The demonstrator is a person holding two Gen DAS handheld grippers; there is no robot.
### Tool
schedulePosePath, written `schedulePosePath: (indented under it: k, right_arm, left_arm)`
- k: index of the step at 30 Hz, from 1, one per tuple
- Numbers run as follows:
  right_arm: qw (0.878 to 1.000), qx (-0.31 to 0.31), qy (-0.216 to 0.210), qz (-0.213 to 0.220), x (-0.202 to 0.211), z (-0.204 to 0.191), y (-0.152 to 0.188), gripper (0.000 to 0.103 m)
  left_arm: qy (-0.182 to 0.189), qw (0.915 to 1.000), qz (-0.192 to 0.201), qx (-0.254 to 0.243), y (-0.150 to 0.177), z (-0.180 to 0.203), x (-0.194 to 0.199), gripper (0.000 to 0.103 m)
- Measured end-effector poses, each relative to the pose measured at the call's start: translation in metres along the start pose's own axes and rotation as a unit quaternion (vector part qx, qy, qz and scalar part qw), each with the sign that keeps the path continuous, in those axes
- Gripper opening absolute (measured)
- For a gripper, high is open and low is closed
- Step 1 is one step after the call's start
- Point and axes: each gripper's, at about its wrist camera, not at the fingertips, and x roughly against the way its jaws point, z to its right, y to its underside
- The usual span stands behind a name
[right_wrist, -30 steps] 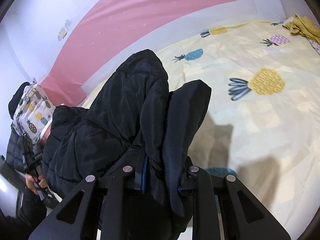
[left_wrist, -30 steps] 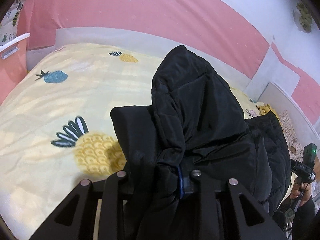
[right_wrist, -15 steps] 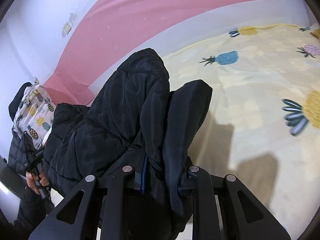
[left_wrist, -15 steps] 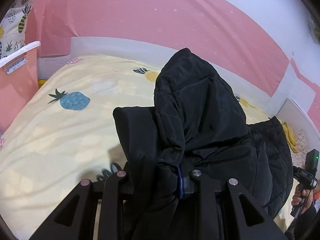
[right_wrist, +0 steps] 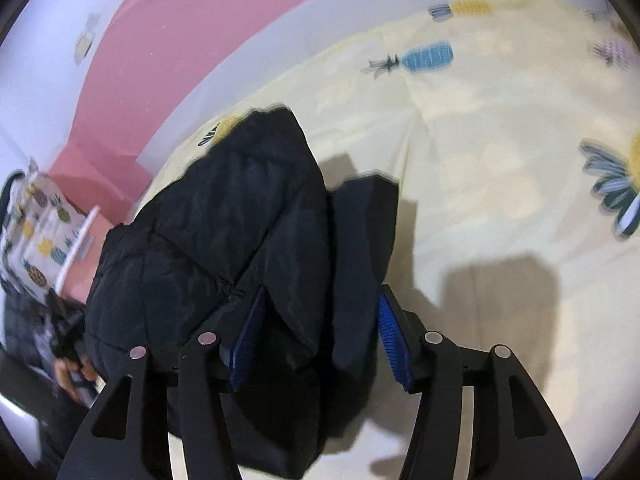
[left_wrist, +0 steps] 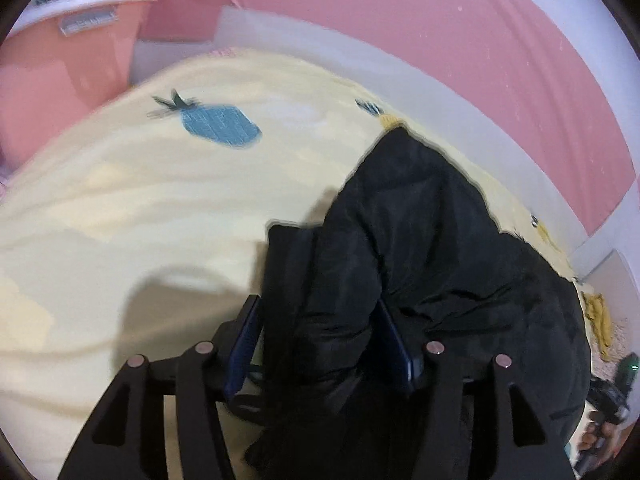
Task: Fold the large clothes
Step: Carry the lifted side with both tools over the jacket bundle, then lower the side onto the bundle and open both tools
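**Both grippers opening around the black jacket on the bed**

Your left gripper has its jaws spread, and they have just been opening; a thick fold of the black jacket sits between the blue pads. The cloth looks slack there, and you cannot tell for certain from this blurred view whether either pad touches it. Your right gripper stands wide as well, its jaws also just opened, with the jacket bunched between its blue pads and a dark flap hanging close to the right-hand pad.

The padded jacket lies heaped on the pale yellow bedsheet, spanning the gap between your two grippers. The sheet carries pineapple prints, a blue one beyond the left gripper. A pink wall runs behind the bed. At the left edge of the right wrist view, a pineapple-print pillow rests near a white-rimmed pink bin.
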Motion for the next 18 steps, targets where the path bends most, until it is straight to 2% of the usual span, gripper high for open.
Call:
schedulePosePath:
  k: [2, 4, 7, 10, 12, 15, 18]
  right_arm:
    - [0.999, 0.018, 0.035, 0.033, 0.024, -0.009, -0.003, 0.056]
    - [0.997, 0.026, 0.048, 0.063, 0.039, -0.020, -0.009, 0.056]
    - [0.994, 0.062, 0.046, 0.080, 0.045, -0.050, -0.015, 0.056]
    - [0.990, 0.111, 0.057, 0.066, 0.024, -0.079, -0.018, 0.056]
    - [0.990, 0.117, 0.064, 0.045, -0.001, -0.084, -0.023, 0.056]
    - [0.989, 0.117, 0.090, 0.008, -0.042, -0.078, -0.022, 0.056]
    - [0.988, 0.121, 0.093, 0.006, -0.053, -0.070, -0.019, 0.056]
  left_arm:
    - [-0.016, 0.9996, 0.024, -0.003, -0.004, 0.004, 0.021, 0.060]
    - [-0.032, 0.9981, 0.052, -0.010, -0.009, 0.012, 0.039, 0.059]
    - [-0.018, 0.9963, 0.070, -0.046, -0.018, 0.040, 0.046, 0.059]
    - [-0.015, 0.9942, 0.056, -0.091, -0.021, 0.068, 0.023, 0.060]
    - [-0.031, 0.9929, 0.034, -0.110, -0.017, 0.079, -0.001, 0.060]
    - [-0.055, 0.9922, 0.019, -0.110, -0.009, 0.074, -0.031, 0.064]
    - [-0.050, 0.9932, 0.025, -0.102, -0.007, 0.074, -0.025, 0.064]
